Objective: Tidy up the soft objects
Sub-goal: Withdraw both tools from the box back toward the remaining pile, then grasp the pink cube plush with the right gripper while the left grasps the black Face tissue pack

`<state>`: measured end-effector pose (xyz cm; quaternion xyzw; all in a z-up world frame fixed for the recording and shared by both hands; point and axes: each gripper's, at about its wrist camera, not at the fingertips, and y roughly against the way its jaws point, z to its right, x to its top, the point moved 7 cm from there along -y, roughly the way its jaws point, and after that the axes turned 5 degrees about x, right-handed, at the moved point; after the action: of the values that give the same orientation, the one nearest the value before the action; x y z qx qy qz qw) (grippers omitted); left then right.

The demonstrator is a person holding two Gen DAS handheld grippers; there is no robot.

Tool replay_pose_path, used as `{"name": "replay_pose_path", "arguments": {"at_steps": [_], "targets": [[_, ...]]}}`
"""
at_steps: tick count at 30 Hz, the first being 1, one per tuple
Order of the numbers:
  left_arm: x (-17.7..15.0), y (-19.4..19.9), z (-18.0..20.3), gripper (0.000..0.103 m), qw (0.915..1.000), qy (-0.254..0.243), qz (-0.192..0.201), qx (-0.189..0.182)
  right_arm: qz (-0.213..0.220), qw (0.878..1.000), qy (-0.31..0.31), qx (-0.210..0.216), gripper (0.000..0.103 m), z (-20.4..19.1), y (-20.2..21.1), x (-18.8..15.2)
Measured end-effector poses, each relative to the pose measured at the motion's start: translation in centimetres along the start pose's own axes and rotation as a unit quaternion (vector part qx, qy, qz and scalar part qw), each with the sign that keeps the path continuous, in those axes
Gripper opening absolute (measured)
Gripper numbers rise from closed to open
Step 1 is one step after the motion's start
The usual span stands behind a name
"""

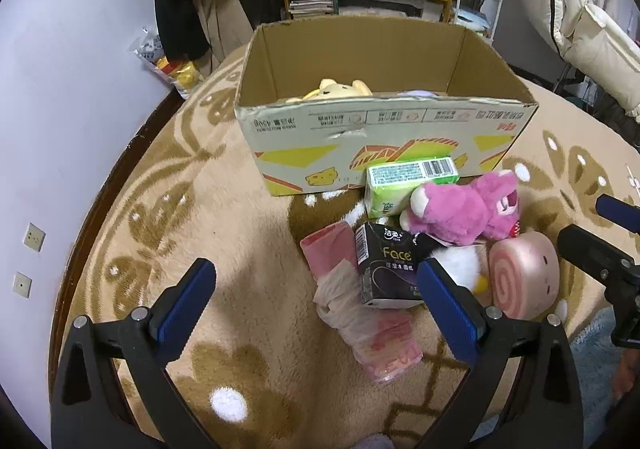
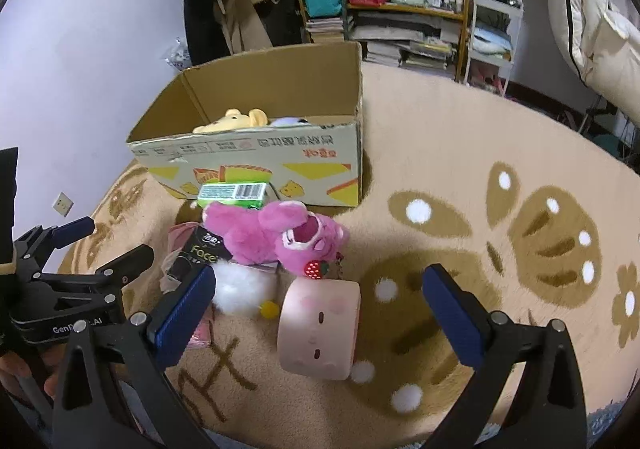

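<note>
Both of your tools are spread wide with nothing between the blue pads: the left tool hangs over the beige patterned rug, the right tool sits just above the pink swirl-roll cushion with a little face.

The soft stuff is piled on the rug right in front of the open cardboard box with yellow cheese prints. You've got the magenta plush bear with a strawberry tag lying on its side, touching the green tissue pack with a barcode, which leans on the box's front wall. Below that there's a black "Face" tissue pack, a white fluffy plush with a yellow bit, and a pink tissue pack in crinkly clear plastic.

Inside the box: a pale yellow plush bear and something lilac beside it; can't tell what that one is.
</note>
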<state>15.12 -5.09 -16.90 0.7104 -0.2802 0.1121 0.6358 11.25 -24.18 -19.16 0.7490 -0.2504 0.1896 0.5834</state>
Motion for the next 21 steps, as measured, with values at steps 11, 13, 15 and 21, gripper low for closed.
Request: {"name": "replay_pose_path", "arguments": {"at_steps": [11,13,15,21], "targets": [[-0.1,-2.4,1.1,0.1,0.9996,-0.018,-0.021,0.008,-0.032,0.999,-0.032,0.0,0.103,1.5,-2.2,-0.6],[-0.2,-2.9,1.4,0.1,0.9994,-0.022,-0.027,0.009,-0.038,0.999,-0.037,0.001,0.103,1.7,-2.6,-0.7],[-0.3,-3.3,1.6,0.1,0.9991,-0.025,-0.033,0.01,-0.044,0.998,-0.04,0.001,0.103,1.9,-3.0,-0.8],[-0.7,-4.7,2.1,0.1,0.9979,-0.035,-0.054,0.012,-0.064,0.997,-0.043,0.007,0.103,2.0,-4.3,-1.2]]}}
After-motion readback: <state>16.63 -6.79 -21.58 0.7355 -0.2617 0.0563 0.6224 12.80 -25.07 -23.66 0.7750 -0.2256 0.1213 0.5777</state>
